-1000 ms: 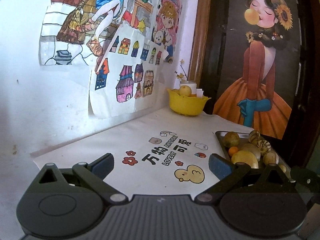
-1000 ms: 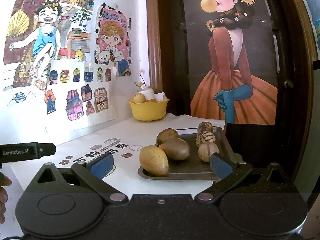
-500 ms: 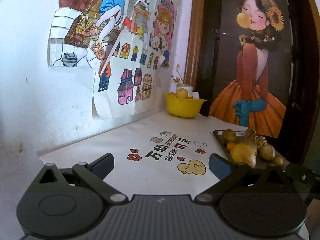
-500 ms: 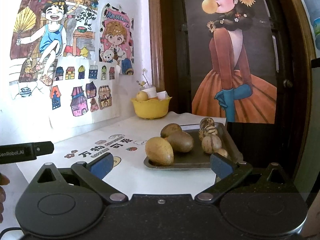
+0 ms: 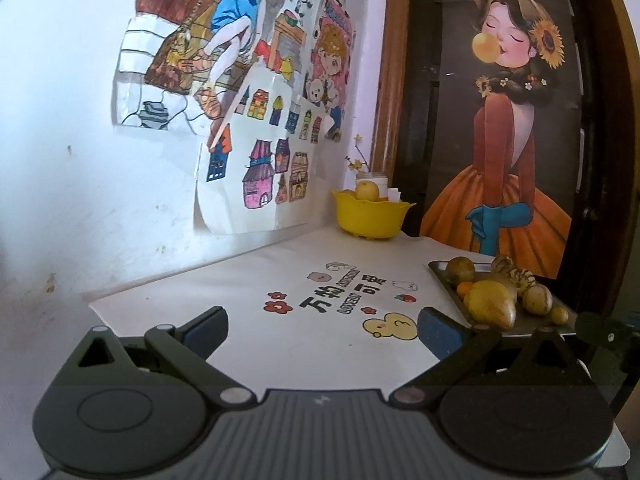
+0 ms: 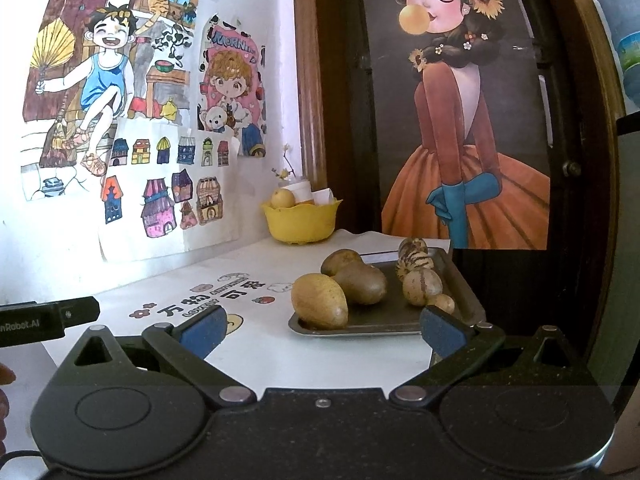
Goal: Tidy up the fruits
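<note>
Both tools are up over the bench (image 5: 248, 280), and the left hand-held gripper (image 5: 322, 326) has its blue pads spread wide with nothing between them. Same story on the right hand-held gripper (image 6: 322, 326): pads well apart, empty. The fruits sit on a dark metal tray (image 6: 384, 326) at the bench's right edge, a big yellow mango (image 6: 318, 300) at the near corner, touching a browner one (image 6: 362, 284) behind it, with striped round fruits (image 6: 416, 258) along the far side. From the left wrist a small orange fruit (image 5: 464, 289) peeks out behind the mango. Back in the corner stands a yellow bowl (image 6: 302, 220) holding one pale round fruit (image 6: 283, 199) (and what looks like a white cup, hard to tell). The white bench cover carries printed Chinese characters (image 5: 340, 294) with the word "LOVELY" and little cartoon flowers. On the wall, a drawing (image 6: 232, 88) reads "MORNI…", cut off. At the far left of the right wrist view, the black body of the other tool (image 6: 44, 320) shows "nRobot.AI".
</note>
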{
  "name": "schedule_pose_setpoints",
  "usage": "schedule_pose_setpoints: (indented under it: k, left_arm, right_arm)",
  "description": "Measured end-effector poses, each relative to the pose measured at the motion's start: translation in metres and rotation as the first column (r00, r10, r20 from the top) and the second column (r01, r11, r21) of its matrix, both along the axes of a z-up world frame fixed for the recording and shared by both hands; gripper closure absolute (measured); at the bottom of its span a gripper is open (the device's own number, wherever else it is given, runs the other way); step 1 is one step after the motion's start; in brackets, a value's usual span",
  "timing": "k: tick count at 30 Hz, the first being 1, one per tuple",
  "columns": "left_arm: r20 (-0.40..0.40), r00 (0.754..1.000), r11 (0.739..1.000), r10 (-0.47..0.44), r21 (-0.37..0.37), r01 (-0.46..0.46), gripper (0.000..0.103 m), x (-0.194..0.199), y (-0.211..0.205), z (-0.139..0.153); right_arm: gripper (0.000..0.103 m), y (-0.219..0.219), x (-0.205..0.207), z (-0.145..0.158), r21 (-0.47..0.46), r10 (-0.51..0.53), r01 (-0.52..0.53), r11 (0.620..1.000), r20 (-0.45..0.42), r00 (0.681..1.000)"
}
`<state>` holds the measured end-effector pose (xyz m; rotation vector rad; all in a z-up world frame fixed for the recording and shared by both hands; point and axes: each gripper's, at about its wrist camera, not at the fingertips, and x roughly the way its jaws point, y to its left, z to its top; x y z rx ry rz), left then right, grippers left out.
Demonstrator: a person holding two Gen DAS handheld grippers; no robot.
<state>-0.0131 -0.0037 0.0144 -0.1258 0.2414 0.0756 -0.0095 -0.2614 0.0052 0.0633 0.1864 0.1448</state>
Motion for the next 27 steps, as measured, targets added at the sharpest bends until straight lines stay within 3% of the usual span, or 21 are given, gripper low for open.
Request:
schedule_pose_setpoints:
  k: [27]
  left_arm:
    - [-0.019,1.0,1.0,0.023,0.004,-0.023,0.0,-0.002,0.012,-0.017]
  right_arm:
    - [0.001,0.009,0.005,-0.019,-0.025,0.021,-0.022,0.999,-0.038,0.999]
